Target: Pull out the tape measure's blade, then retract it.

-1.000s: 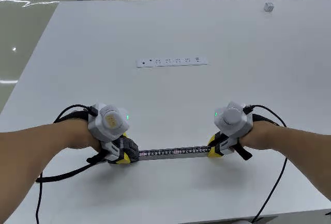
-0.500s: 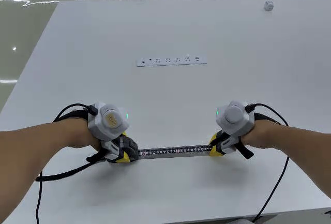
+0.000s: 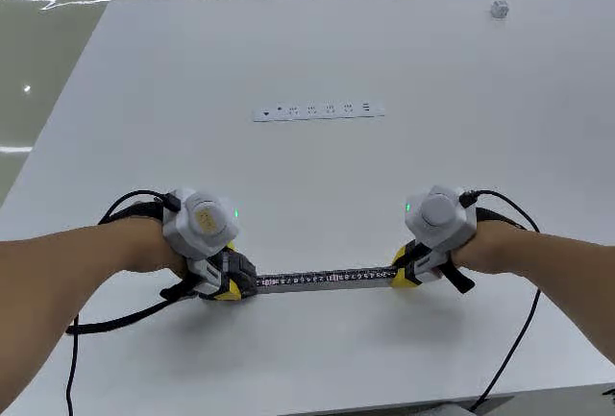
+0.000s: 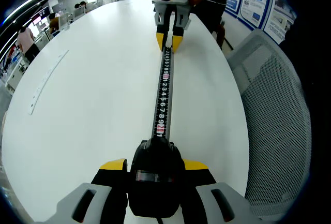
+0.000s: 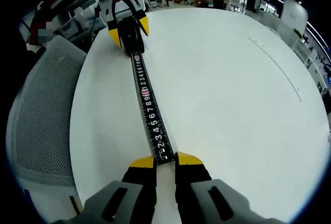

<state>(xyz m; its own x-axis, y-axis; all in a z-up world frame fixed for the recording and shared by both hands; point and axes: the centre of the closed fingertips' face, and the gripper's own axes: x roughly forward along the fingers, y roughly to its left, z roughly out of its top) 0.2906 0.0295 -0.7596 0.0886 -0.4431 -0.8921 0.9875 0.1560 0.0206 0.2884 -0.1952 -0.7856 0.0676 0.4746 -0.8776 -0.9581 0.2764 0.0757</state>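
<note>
The black tape measure case (image 4: 155, 175) (image 3: 237, 278) sits between the yellow-tipped jaws of my left gripper (image 3: 231, 286) (image 4: 155, 164), which is shut on it. Its numbered blade (image 3: 322, 279) (image 4: 164, 87) (image 5: 149, 113) stretches flat over the white table (image 3: 317, 185) to my right gripper (image 3: 402, 277) (image 5: 164, 159). That gripper is shut on the blade's end. In the left gripper view the right gripper (image 4: 169, 36) is at the far end of the blade. In the right gripper view the left gripper (image 5: 128, 31) holds the case (image 5: 130, 40) at the far end.
A white power strip (image 3: 319, 111) lies mid-table, beyond both grippers. A small grey object (image 3: 499, 10) rests near the far right corner. Black cables (image 3: 106, 315) trail from both grippers over the near table edge. A grey mesh chair (image 4: 276, 125) (image 5: 41, 120) stands beside the table.
The right gripper has moved slightly right, drawing a little more blade out of the case. The left gripper has stayed put.
</note>
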